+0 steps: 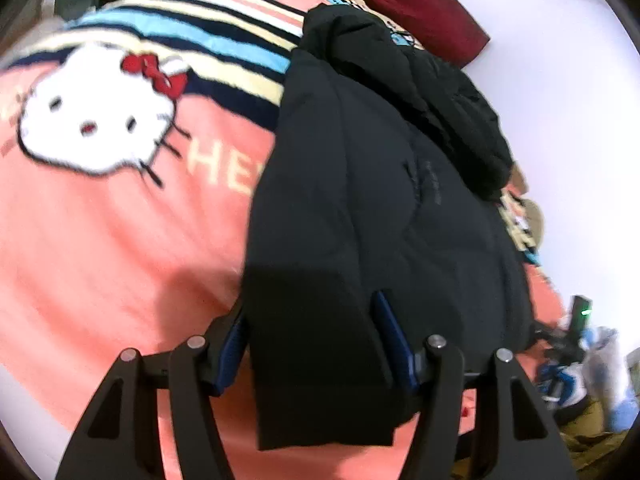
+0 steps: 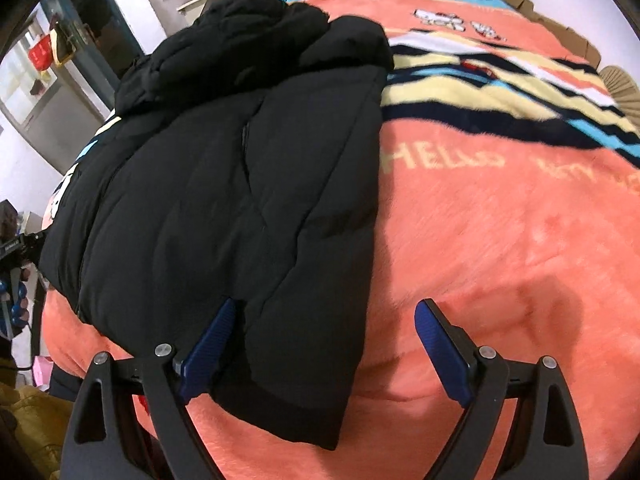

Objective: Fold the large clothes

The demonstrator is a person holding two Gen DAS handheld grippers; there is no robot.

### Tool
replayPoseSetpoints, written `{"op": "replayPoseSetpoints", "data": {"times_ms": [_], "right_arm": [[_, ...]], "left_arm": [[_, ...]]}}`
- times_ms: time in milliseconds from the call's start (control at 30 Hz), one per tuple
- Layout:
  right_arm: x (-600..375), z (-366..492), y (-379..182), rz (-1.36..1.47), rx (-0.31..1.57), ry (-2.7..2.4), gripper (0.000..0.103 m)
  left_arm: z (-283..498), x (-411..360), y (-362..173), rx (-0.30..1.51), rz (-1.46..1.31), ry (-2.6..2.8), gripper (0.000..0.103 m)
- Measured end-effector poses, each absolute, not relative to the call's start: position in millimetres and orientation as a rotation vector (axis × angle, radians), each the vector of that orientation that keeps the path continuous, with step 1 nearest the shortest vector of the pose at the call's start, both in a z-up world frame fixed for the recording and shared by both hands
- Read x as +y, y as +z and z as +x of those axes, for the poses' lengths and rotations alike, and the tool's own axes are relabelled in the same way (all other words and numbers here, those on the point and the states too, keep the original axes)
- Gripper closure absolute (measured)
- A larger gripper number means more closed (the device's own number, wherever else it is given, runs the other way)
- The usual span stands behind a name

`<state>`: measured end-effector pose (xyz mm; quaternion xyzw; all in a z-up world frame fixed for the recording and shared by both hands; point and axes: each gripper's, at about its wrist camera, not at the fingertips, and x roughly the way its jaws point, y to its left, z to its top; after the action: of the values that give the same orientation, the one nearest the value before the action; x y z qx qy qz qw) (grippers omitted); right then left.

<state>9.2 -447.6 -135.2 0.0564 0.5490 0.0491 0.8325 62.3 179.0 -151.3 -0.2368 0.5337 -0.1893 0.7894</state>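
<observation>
A black padded jacket (image 1: 360, 200) lies lengthwise on a pink cartoon-cat blanket (image 1: 100, 240), its hood at the far end. It also shows in the right wrist view (image 2: 224, 184). My left gripper (image 1: 312, 320) is open, its blue-padded fingers (image 1: 390, 332) straddling the jacket's near sleeve cuff. My right gripper (image 2: 324, 316) is open at the near hem, its left finger (image 2: 212, 332) against the fabric and its right finger (image 2: 436, 336) over the blanket (image 2: 500, 240).
The blanket covers a bed. A dark red headboard or pillow (image 1: 420, 4) lies at the far end by a white wall (image 1: 560, 100). Clutter (image 1: 580, 360) sits beside the bed, and a doorway with shelves (image 2: 52, 64) lies to the left.
</observation>
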Motion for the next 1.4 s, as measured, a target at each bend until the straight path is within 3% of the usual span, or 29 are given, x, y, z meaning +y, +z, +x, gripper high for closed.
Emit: {"op": "replayPoseSetpoints", "data": {"times_ms": [233,533,600,667,800,867,967,1400], "right_arm": [[-444,9,-153,0.218,1.205,0.182,0.012],[-440,9,-158,0.316,1.223,0.217,0.012],[-442,8,-159,0.361,1.224,0.242,0.021],[-445,6,-160,0.410,1.225,0.277,0.042],[-447,5,-163,0.453,1.237,0.311,0.052],[-447,5,-162,0.476,1.230,0.324,0.068],[-444,4,-155,0.472,1.192,0.335,0.081],[-465,31,-76,0.591,0.920,0.384,0.085]], "left_arm": [[54,167,-169,1.181,-0.641,-0.502,0.039],[53,152,-160,1.159,-0.614,-0.496,0.039],[52,150,-157,1.151,-0.620,-0.509,0.041],[51,147,-154,1.143,-0.625,-0.523,0.041],[50,142,-152,1.136,-0.623,-0.524,0.044],[49,139,-150,1.135,-0.621,-0.530,0.063],[50,136,-141,1.115,-0.608,-0.526,0.077],[92,142,-46,0.923,-0.749,-0.615,0.081]]}}
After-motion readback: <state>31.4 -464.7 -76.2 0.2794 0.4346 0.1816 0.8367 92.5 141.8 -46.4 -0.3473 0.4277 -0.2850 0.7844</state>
